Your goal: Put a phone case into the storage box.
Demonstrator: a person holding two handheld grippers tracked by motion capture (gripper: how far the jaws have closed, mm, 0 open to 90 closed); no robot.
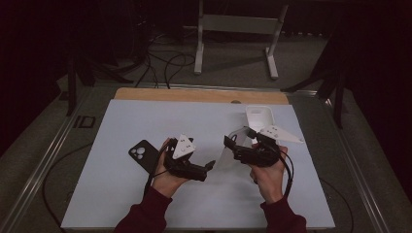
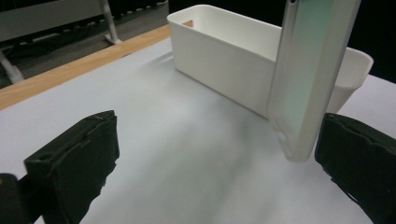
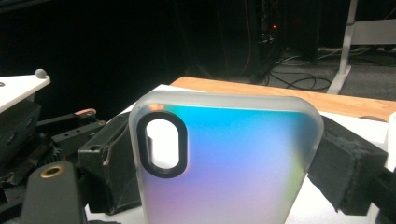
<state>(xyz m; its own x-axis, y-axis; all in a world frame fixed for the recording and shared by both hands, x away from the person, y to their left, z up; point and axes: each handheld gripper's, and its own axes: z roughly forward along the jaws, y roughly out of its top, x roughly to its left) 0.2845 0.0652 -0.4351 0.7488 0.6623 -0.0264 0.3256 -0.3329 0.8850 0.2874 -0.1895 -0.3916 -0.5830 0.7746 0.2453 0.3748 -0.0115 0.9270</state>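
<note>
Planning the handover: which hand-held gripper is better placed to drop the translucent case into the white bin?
Right. The right hand-held gripper already clamps the case, and the bin sits just beyond it. The left hand-held gripper is open and empty, farther from the bin.

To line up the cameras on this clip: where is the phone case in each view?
High view: case near centre, tilted.
Left gripper view: case upper right, nearly edge-on, in front of the bin.
Right gripper view: case bottom centre, between the jaws.
Shared landmark: wooden table edge.

High view looks down; gripper views sit close, apparently sharing the table (image 1: 145, 121).
</note>
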